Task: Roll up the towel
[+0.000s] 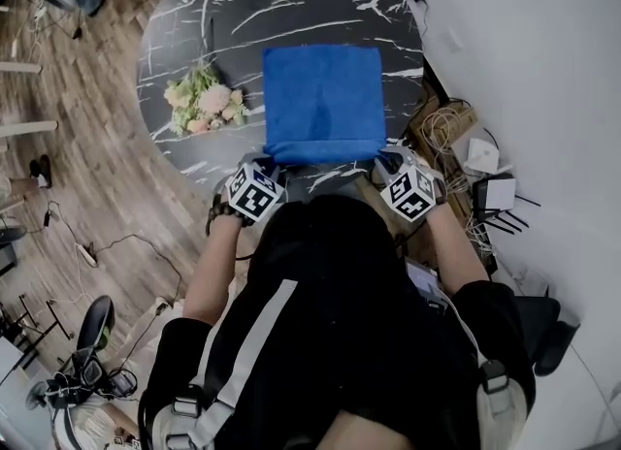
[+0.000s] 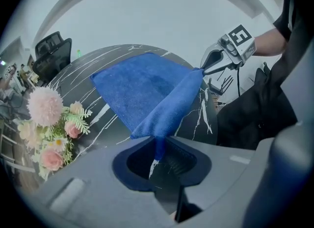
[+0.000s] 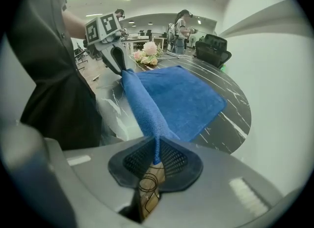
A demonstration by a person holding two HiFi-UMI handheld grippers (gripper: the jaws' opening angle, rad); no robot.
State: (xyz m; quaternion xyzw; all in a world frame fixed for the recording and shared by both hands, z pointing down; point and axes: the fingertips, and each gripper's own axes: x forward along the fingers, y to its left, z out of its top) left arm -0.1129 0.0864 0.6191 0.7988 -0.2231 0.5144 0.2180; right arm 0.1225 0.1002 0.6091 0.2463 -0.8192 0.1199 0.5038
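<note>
A blue towel [image 1: 323,101] lies spread on the round black marble table [image 1: 233,21], its near edge lifted off the surface. My left gripper [image 1: 264,165] is shut on the towel's near left corner [image 2: 158,143]. My right gripper [image 1: 388,163] is shut on the near right corner [image 3: 156,151]. The lifted edge stretches taut between the two grippers, as both gripper views show. The left gripper view has the right gripper [image 2: 210,65] at the far end of that edge; the right gripper view has the left gripper [image 3: 117,57] likewise.
A bunch of pink and white flowers [image 1: 202,99] lies on the table left of the towel. Cables, a white router and boxes [image 1: 477,162] clutter the floor at the right. An office chair [image 3: 212,49] stands beyond the table. People stand far off in the room.
</note>
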